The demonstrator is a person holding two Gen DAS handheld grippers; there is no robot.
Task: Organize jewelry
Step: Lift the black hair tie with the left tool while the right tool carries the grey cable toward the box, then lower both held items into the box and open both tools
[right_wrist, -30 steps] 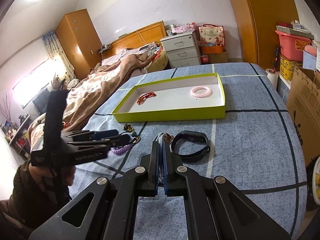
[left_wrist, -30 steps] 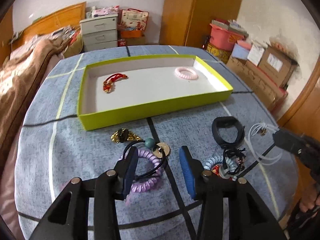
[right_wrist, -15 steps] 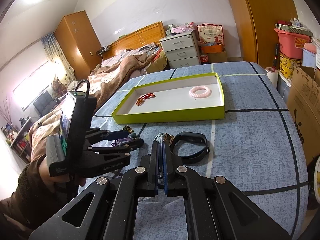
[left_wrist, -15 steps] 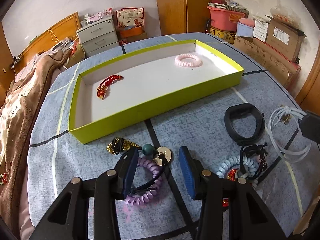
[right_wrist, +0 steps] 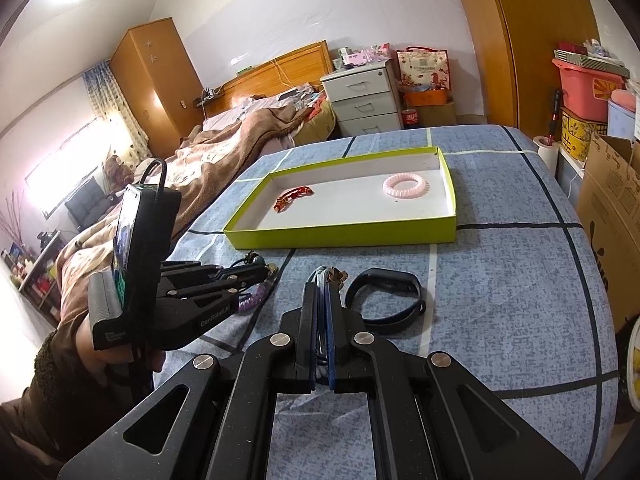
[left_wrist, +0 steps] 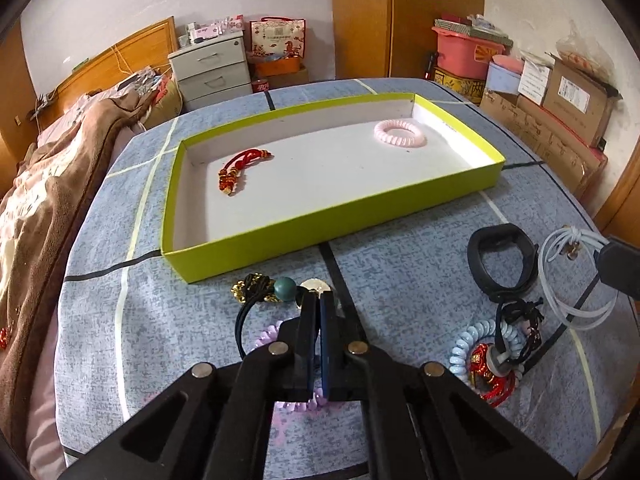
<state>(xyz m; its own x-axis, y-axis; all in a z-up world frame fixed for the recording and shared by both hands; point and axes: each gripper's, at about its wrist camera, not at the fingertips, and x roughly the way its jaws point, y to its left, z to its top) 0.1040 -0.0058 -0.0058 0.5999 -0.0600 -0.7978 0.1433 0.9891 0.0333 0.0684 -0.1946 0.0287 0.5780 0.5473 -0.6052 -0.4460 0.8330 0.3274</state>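
Two claws were shut, my left claw (left_wrist: 319, 300) pinching the purple coil (left_wrist: 267, 332), my right claw (right_wrist: 321, 286) gripping white cord (right_wrist: 322, 272); lifting slowly toward the tray (left_wrist: 332, 222) seemed wise.

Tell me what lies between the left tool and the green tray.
Left wrist view: a teal bead, a gold charm cluster and a gold disc lie on the cloth between them.

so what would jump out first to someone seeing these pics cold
The shallow lime-green cardboard tray with a white floor, at the middle of the blue patterned tabletop, holds a pink spiral hair tie near its right end and a red corded charm toward its left. In front of it, the left gripper is shut over a lilac coil hair tie, among loose pieces still outside the tray.
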